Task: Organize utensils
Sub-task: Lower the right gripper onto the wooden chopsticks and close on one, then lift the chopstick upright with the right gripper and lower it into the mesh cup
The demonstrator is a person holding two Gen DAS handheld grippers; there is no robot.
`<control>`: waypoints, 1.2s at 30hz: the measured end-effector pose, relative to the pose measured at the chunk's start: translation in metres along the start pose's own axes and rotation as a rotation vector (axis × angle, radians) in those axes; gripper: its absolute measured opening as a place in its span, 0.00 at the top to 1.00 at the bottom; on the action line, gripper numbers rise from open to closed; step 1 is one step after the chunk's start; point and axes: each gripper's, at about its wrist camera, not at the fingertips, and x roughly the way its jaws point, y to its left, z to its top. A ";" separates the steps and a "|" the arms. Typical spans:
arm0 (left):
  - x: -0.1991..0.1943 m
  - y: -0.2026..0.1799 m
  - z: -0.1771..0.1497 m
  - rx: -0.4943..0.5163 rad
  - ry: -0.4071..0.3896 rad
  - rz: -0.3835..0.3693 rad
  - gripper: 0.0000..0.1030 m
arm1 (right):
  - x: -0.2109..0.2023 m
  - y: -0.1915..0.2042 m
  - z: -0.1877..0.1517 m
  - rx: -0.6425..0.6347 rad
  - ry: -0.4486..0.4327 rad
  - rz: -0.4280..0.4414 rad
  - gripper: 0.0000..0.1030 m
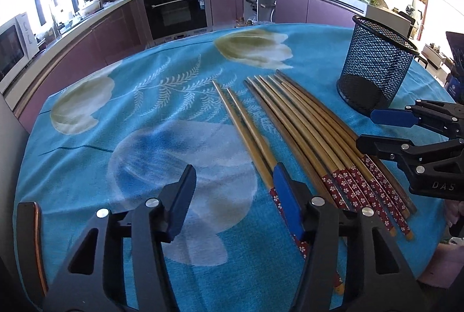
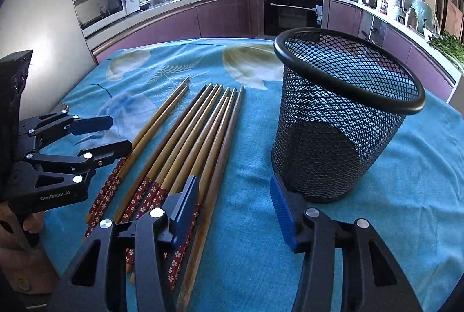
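Where the blue flowered cloth [image 1: 145,97] covers the desk, a row of wooden chopsticks [image 1: 304,132] with red flower-patterned ends is laid out flat, tips pointing away toward the kitchen counters. Two chopsticks [image 1: 240,126] are set slightly apart on the left of the larger bundle. A black mesh cup [image 2: 339,120] stands upright on the cloth to the right of the bundle, apart from it, and nothing can be seen inside it.

The left claw [image 1: 235,201] is held partly open above the cloth, nothing being gripped. Its right finger [image 1: 287,201] is seen over the patterned ends of the two separate chopsticks, while its left finger hangs over bare cloth; whether the sticks are touched cannot be told.

The right claw [image 2: 232,210] is likewise held partly open and empty. Its left finger [image 2: 182,210] is seen over the patterned ends at the right edge of the bundle, and its right finger [image 2: 284,216] lies just beside the base of the mesh cup. Between the two fingers only cloth is shown.
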 end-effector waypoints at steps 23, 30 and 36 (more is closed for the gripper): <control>0.026 -0.009 0.025 -0.034 0.058 -0.103 0.89 | 0.027 0.002 0.021 0.036 0.033 0.035 0.92; 0.016 -0.003 0.022 -0.100 0.040 -0.117 0.92 | 0.019 -0.002 0.018 0.085 0.002 0.086 0.94; -0.015 0.003 0.026 -0.117 -0.028 -0.166 0.93 | -0.011 -0.004 0.021 0.092 -0.080 0.155 0.94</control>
